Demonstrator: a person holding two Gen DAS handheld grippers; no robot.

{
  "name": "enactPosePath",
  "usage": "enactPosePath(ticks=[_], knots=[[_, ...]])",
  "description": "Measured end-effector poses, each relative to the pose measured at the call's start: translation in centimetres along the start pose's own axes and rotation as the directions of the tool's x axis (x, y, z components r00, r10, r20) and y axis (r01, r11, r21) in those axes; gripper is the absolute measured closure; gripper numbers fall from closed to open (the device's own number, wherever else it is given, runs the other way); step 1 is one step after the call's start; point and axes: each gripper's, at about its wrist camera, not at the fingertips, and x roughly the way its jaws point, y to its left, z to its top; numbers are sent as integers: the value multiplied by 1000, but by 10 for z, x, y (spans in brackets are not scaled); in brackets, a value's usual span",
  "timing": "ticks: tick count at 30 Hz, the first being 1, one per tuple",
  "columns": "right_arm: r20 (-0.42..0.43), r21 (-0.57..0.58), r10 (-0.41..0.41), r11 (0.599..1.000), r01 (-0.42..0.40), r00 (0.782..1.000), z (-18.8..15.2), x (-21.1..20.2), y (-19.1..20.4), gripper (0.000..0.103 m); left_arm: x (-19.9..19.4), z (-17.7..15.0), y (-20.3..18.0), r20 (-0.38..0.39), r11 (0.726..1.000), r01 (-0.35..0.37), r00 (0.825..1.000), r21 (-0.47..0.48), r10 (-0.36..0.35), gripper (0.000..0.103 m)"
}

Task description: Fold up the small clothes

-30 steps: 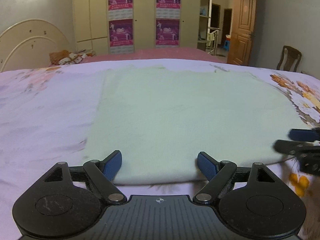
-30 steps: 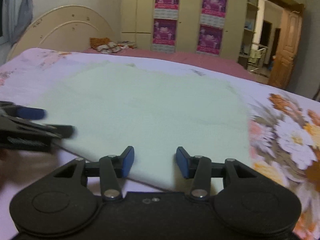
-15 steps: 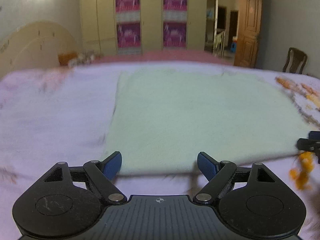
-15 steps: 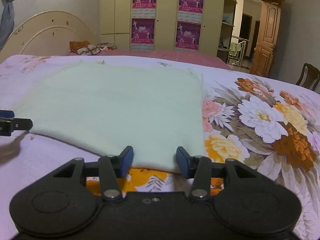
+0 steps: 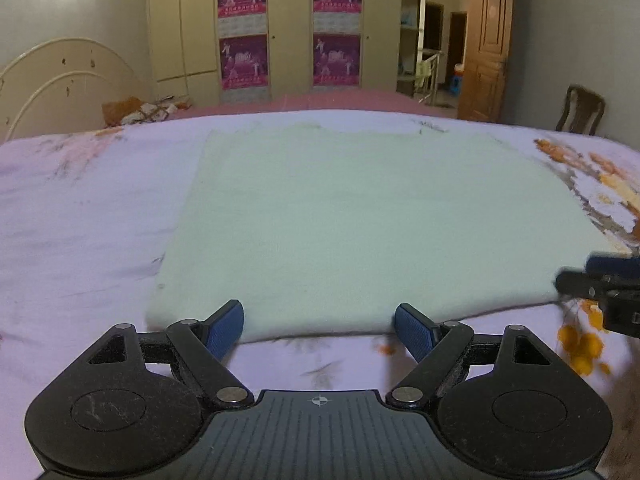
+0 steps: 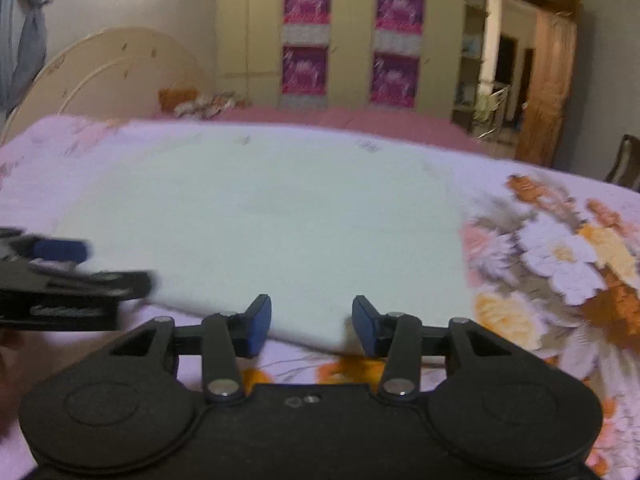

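Observation:
A pale green cloth [image 5: 360, 220] lies flat and squared on the floral bedsheet; it also shows in the right wrist view [image 6: 260, 224]. My left gripper [image 5: 319, 326] is open and empty, just short of the cloth's near edge toward its left corner. My right gripper [image 6: 311, 322] is open and empty at the same near edge toward the right corner. The right gripper shows at the right edge of the left wrist view [image 5: 600, 284]. The left gripper shows at the left edge of the right wrist view [image 6: 76, 280].
The bed [image 5: 80, 220] has a lilac sheet with orange and white flowers [image 6: 560, 252]. A cream headboard [image 5: 60, 80] and pillows stand at the far left. A wardrobe with pink posters [image 5: 288, 24], a wooden door [image 5: 484, 48] and a chair [image 5: 580, 112] lie beyond.
Both grippers shifted sideways along the cloth's near edge and came back closer together. The cloth has not moved. Both stay open.

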Motion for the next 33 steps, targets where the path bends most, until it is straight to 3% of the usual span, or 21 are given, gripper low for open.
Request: enactPosePath(ticks=[1, 5, 8, 10, 12, 16, 18, 23, 26, 29, 31, 32, 33], knots=[[-28, 16, -6, 1000, 7, 1000, -4, 5, -5, 59, 0, 0, 2, -4, 1000, -1, 1000, 4, 1, 21], [-13, 24, 28, 999, -28, 1000, -1, -3, -10, 60, -12, 3, 9, -18, 999, 3, 1000, -34, -4, 21], [10, 76, 99, 992, -99, 995, 3, -14, -17, 69, -29, -4, 26, -5, 983, 52, 999, -176, -53, 21], [1, 89, 120, 989, -119, 993, 5, -16, -18, 85, -33, -11, 41, 4, 946, 91, 996, -312, -95, 21], [6, 96, 134, 986, -134, 991, 7, -19, -17, 84, -25, -16, 57, 0, 892, 110, 993, -439, -122, 21], [12, 102, 158, 982, -159, 987, 18, -18, -9, 85, -5, -36, 92, 129, 682, 219, 975, -698, -181, 21], [12, 132, 184, 974, -184, 983, 26, -13, -8, 88, 2, -42, 100, 187, 613, 252, 968, -748, -170, 21], [9, 169, 213, 963, -212, 977, 41, 13, -5, 98, 21, -38, 95, 245, 607, 274, 960, -746, -133, 21], [10, 188, 217, 958, -215, 976, 50, 28, -1, 99, 32, -38, 98, 295, 578, 315, 946, -753, -132, 21], [27, 194, 228, 954, -229, 973, 61, 43, 3, 99, 48, -26, 102, 315, 583, 333, 939, -741, -135, 22], [33, 199, 240, 950, -241, 970, 68, 57, 7, 99, 64, -14, 100, 280, 587, 305, 950, -750, -136, 55], [36, 200, 243, 949, -245, 969, 71, 64, 9, 99, 73, -14, 103, 256, 577, 283, 958, -766, -129, 65], [40, 202, 246, 947, -249, 968, 73, 70, 11, 99, 78, -15, 107, 250, 558, 277, 960, -783, -125, 80]])
